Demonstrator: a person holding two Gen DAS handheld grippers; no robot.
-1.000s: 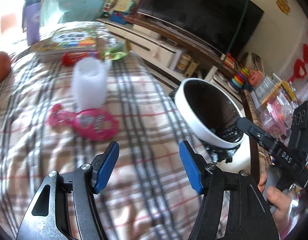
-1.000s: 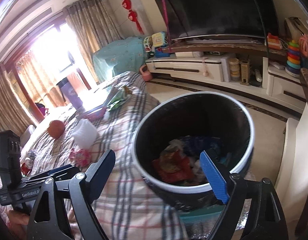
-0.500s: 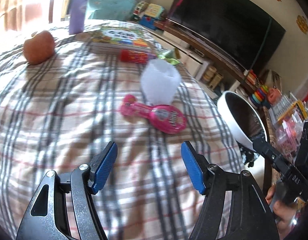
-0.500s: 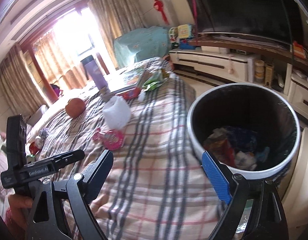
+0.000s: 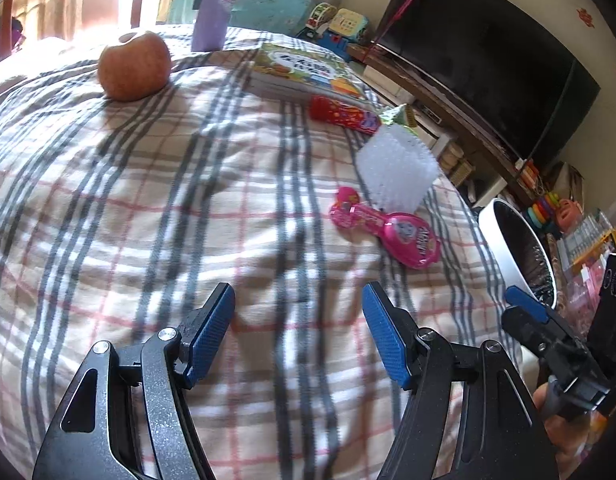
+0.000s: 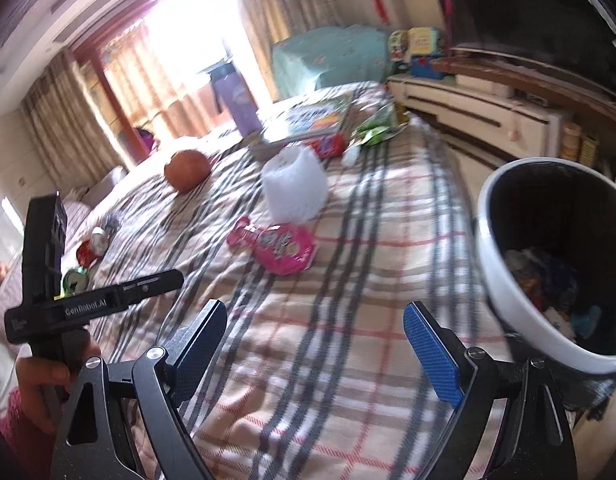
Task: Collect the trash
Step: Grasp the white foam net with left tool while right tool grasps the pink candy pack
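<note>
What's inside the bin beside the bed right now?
The right wrist view looks into the bin: crumpled trash in red, blue and white lies piled at the bottom. The pile and the bin's near wall hide whatever is beneath, and blur prevents telling single pieces apart.

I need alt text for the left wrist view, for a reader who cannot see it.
The open left gripper hovers empty over a plaid blanket. Ahead lie a pink wrapper, a white foam net and an apple; a trash bin stands at right.
</note>
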